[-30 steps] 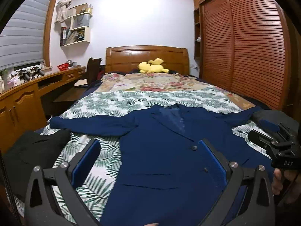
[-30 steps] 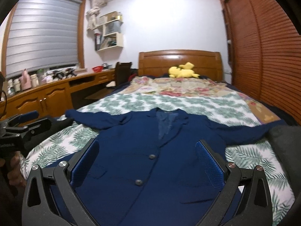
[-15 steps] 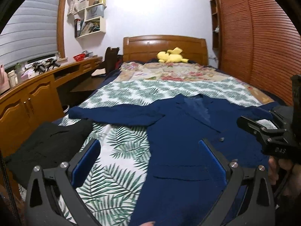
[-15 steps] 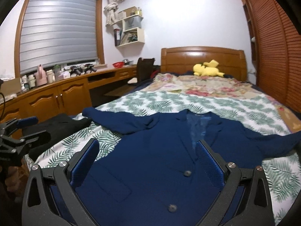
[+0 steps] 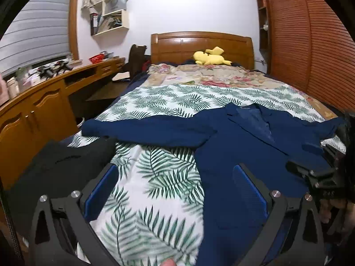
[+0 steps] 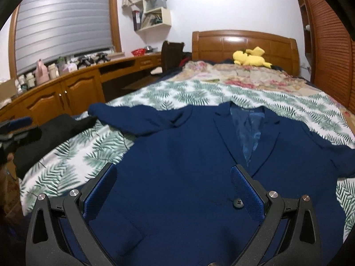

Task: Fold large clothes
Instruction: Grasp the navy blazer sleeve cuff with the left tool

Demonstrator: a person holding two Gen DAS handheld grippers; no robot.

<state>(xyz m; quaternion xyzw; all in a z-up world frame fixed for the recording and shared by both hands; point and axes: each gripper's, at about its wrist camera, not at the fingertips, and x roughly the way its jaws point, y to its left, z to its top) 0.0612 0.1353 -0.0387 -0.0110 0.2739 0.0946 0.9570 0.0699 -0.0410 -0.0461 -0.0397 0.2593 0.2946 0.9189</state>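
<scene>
The left gripper (image 5: 175, 188) hangs with jaws spread wide and empty over the palm-leaf bedspread (image 5: 155, 177), the navy blazer (image 5: 244, 146) just to its right and the blazer's near sleeve (image 5: 144, 130) stretched across ahead of it. The right gripper (image 6: 173, 188), equally wide and empty, hovers directly above the blazer's front panel, a button (image 6: 237, 203) beside its right finger. Folding looks not yet begun; the next move likely calls for pinching that outstretched sleeve and carrying it inward across the chest.
</scene>
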